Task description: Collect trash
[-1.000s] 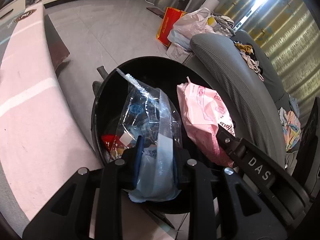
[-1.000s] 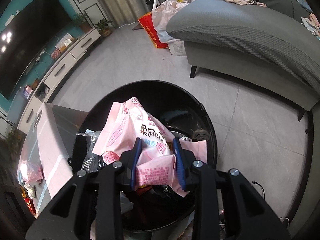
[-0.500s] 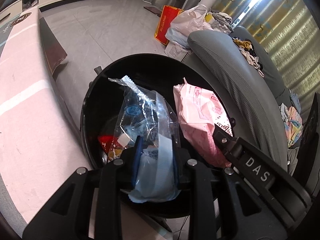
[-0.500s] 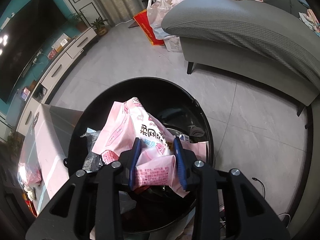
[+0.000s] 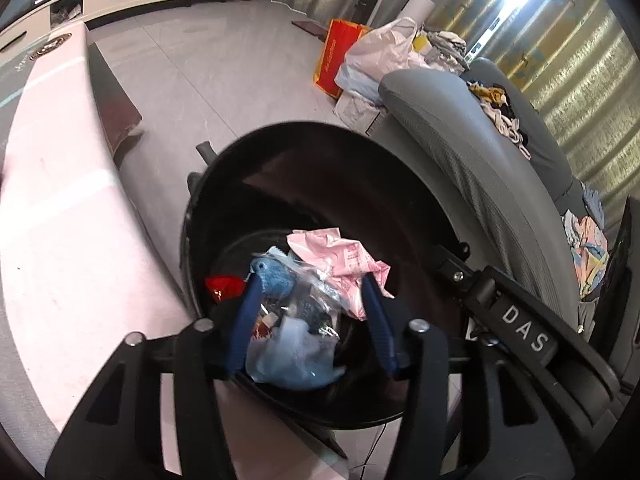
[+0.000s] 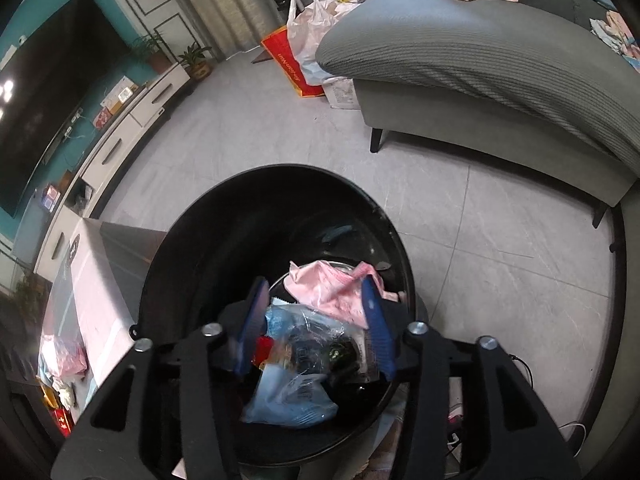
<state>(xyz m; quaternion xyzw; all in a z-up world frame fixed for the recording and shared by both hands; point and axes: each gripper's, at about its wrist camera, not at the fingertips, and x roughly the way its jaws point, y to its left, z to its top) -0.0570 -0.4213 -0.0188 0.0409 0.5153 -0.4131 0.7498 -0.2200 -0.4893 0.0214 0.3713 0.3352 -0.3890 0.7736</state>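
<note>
Both grippers hang over a black bin [image 5: 280, 168] that fills the lower middle of each view. The left gripper [image 5: 312, 300] has just been opening; its blue pads [image 5: 246, 320] stand apart and press on nothing, released, and the clear bag [image 5: 296, 348] of bluish scraps lies loose below, inside the bin, seen in the gap between them. The right gripper [image 6: 316, 312] has likewise just been opening, its blue pads [image 6: 376, 328] spread and free of the trash; it enters the left wrist view from the lower right as a black arm. The pink wrapper [image 6: 328, 288] lies crumpled in the bin beyond the clear bag [image 6: 296, 384], toward the centre of the frame, touching it. A red scrap [image 5: 224, 284] shows at the left side of the pile. A pale table [image 5: 60, 240] curves along the left of the left view, just beside the bin. A grey sofa [image 6: 480, 80] strewn with clothes fills the upper right, with a red bag [image 6: 288, 64] and a white plastic bag [image 6: 312, 24] at its far end. A TV [image 6: 48, 108] sits at upper left.
</note>
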